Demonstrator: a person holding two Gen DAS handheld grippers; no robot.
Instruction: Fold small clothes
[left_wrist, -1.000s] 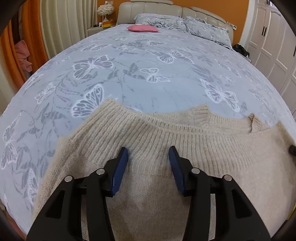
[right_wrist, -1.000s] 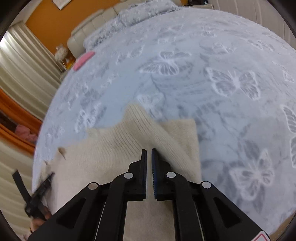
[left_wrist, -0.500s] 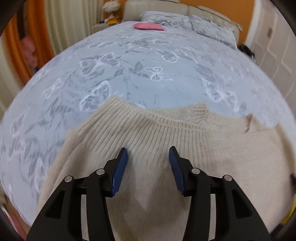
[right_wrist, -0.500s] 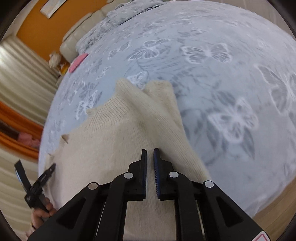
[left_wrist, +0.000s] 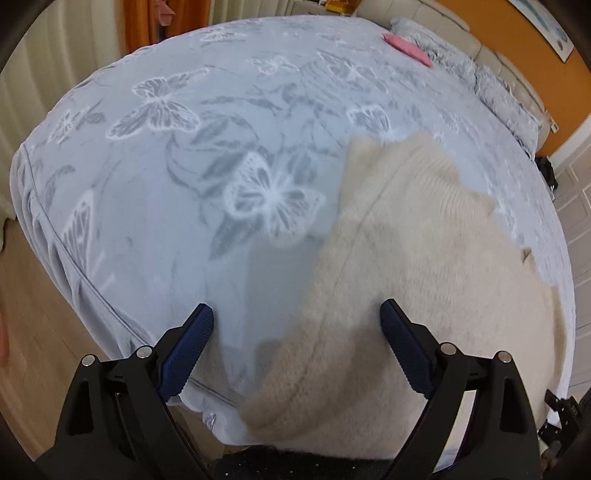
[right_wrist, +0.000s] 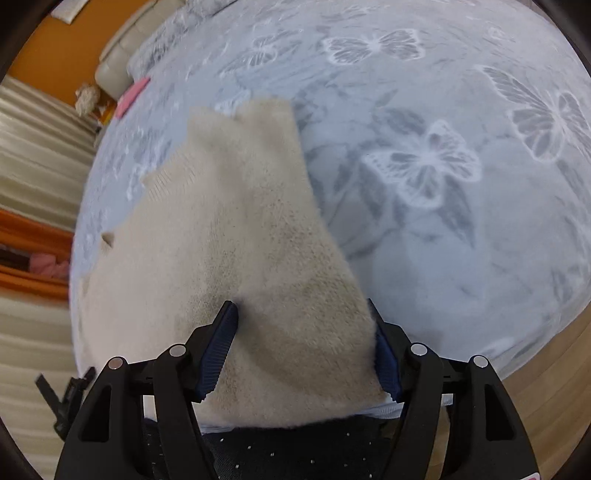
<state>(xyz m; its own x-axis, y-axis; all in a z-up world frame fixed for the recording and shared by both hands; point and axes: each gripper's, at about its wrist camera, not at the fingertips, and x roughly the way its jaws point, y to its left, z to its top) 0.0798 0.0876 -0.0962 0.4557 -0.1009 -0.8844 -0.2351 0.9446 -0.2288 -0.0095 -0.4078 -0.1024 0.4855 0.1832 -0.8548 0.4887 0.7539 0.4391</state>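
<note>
**Both claws letting go over the cream sweater on the bed**

A cream knitted sweater (left_wrist: 424, 266) lies on the bed cover (left_wrist: 192, 221), which is pale grey-blue with white butterflies printed on it. The sweater is at the near edge of the bed, close to the person, and its ribbed border points toward the far side, where the pillows (left_wrist: 491, 85) are. A small pink thing (left_wrist: 408, 50) lies on the cover near those pillows.

The left gripper (left_wrist: 297, 314) hangs over the left edge of the sweater. Its jaws stand wide and are opening. One blue pad (left_wrist: 186, 354) is over the bare cover, the other is over the knit. The sweater's edge passes under the gap, but the pads do not press on it, so this claw is released.

The right gripper (right_wrist: 303, 314) is over the right side of the sweater (right_wrist: 236, 229). Its jaws are opening too. A raised hump of the knit is between them and reaches up to both pads. Whether the pads press on the wool I cannot tell.

In the right view, the left gripper (right_wrist: 62, 395) shows small beside the sweater's left side. The wooden floor (right_wrist: 546, 387) is seen past the edge of the bed, and pale curtains (right_wrist: 33, 155) hang at the left.
</note>
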